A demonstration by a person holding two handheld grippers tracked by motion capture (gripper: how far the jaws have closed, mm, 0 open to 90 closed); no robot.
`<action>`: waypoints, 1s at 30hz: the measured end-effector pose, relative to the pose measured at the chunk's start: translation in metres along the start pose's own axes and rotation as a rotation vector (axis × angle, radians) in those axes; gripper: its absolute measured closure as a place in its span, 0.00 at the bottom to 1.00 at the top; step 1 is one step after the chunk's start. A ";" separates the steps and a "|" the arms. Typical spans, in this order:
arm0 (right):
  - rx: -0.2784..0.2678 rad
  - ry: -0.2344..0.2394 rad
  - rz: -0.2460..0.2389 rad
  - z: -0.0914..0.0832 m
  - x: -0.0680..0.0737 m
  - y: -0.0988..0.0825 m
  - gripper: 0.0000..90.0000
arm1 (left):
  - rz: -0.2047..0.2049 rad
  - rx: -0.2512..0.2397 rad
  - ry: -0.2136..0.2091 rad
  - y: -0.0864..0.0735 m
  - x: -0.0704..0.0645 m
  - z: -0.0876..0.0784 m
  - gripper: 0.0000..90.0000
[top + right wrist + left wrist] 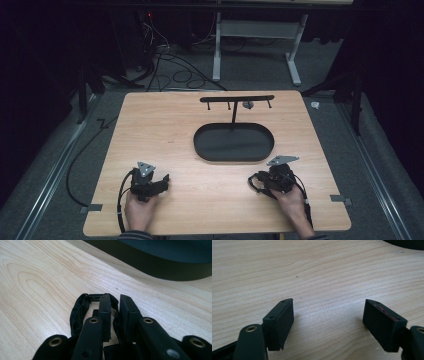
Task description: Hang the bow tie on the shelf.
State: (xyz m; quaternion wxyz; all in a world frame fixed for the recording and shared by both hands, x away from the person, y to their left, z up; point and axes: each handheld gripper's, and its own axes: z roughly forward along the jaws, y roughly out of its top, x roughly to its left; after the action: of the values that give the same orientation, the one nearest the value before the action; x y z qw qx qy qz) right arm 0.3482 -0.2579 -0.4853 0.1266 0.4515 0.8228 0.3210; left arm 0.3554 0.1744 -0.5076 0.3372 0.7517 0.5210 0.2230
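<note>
A black band-like loop of soft material [79,312], seemingly a strap or watch band, is seen in the right gripper view caught at the right gripper [115,312]: its strand is pinched between the two nearly closed jaws, and the rest of the loop is wrapped around the outside of the left-hand jaw, lying on the wood just below the tips. In the high view the same loop [256,183] is seen projecting from the right gripper [264,181] toward the left gripper. No earlier picture is given, so only a tight grip on the band is told.

Ahead of the right gripper's jaws, near but apart, the black oval tray [234,142] is placed, with a thin black T-shaped stand [236,99] rising from its far part.

The left gripper [328,322] is held with its jaws wide apart and nothing between them; only the light wooden tabletop [317,275] is seen beyond its tips. Both grippers are rested low over the table's near edge.
</note>
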 end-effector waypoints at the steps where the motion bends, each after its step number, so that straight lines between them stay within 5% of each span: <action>1: 0.000 -0.001 -0.005 0.000 0.000 0.000 0.94 | 0.000 0.000 0.001 0.000 0.000 0.000 0.28; 12: 0.000 0.001 0.003 -0.001 -0.001 -0.002 1.00 | 0.000 0.000 0.000 0.000 0.000 0.000 0.28; 30: -0.091 -0.027 0.014 -0.029 -0.006 0.004 1.00 | 0.000 0.001 -0.001 0.000 0.000 0.000 0.28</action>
State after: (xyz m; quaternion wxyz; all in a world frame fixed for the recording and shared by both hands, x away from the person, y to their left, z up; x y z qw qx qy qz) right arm 0.3400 -0.2735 -0.4610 0.1559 0.4556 0.8024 0.3526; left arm 0.3553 0.1744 -0.5076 0.3369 0.7520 0.5210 0.2225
